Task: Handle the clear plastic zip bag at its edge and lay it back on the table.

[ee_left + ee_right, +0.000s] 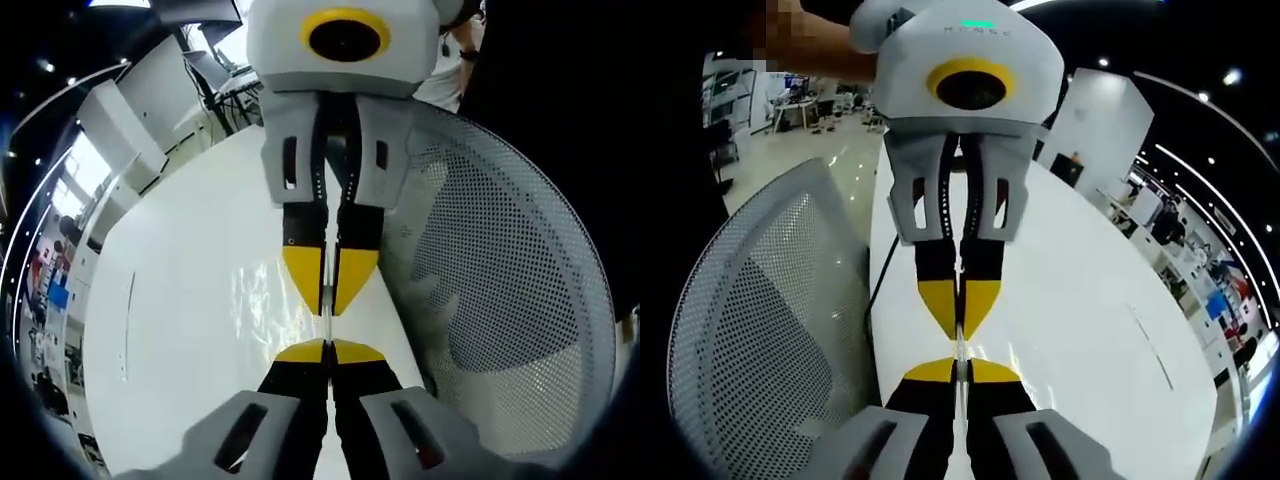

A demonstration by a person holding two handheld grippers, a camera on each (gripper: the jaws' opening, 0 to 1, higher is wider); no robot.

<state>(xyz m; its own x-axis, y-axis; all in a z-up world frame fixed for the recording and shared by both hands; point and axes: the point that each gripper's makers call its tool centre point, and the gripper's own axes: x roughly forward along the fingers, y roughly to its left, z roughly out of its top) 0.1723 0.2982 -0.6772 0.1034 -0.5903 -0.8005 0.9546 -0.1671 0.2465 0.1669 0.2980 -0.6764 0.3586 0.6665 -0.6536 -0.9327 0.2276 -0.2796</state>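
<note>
The clear zip bag (pixel 275 300) hung stretched between the two grippers above the white table (pixel 180 300), its edge pinched in both. The left gripper (pixel 328 350) and right gripper (pixel 960 368) faced tip to tip, jaws closed on that thin edge, a mesh chair (pixel 760 330) alongside. Judged mid-handling; the next move called for lowering both together, then releasing.

left gripper (pixel 327 350) and right gripper (pixel 330 283) tip to tip, zip bag (pixel 270 295) between, over table (pixel 180 300); mesh chair (pixel 510 300) beside table.
</note>
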